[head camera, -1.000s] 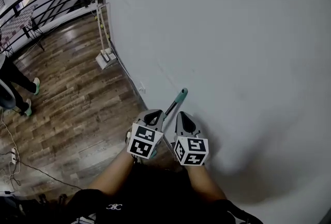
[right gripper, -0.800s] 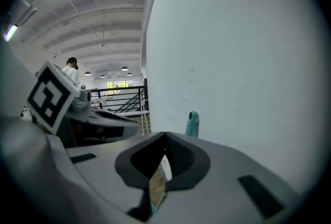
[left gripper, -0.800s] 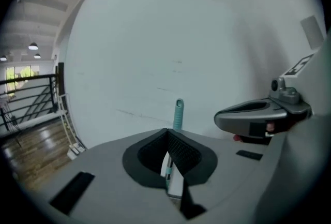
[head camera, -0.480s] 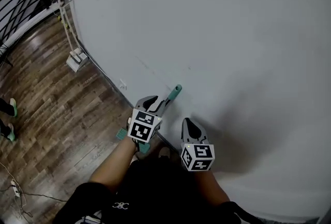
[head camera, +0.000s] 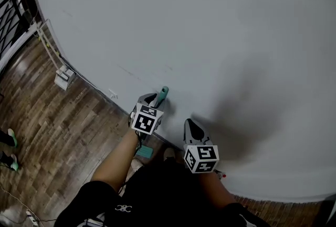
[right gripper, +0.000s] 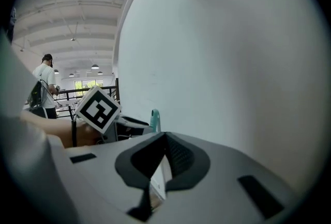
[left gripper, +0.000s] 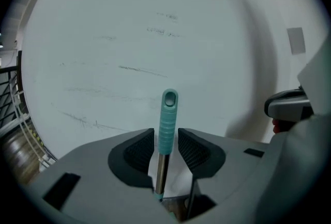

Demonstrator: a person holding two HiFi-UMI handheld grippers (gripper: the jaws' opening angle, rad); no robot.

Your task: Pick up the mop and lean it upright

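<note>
The mop's teal handle grip (head camera: 164, 92) stands nearly upright with its tip against the white wall (head camera: 210, 37). Its teal head (head camera: 144, 152) rests on the floor by my legs. In the left gripper view the grip (left gripper: 168, 114) and its metal shaft rise between the jaws of my left gripper (left gripper: 166, 145). Those jaws are opening, with thin gaps on both sides of the handle. From above, the left gripper (head camera: 152, 99) sits right at the handle top. My right gripper (head camera: 191, 125) hangs lower right, apart from the mop, shut and empty (right gripper: 164, 140).
A wooden floor (head camera: 63, 126) runs along the wall. A second white cleaning tool (head camera: 62, 76) leans on the wall farther left, past a black railing (head camera: 10, 16). Someone's shoes (head camera: 8, 139) show at the left edge. A person (right gripper: 45, 83) stands far off.
The mop handle has swung closer to the wall and more upright. The right gripper has dropped away from the handle. The view has turned right towards the wall.
</note>
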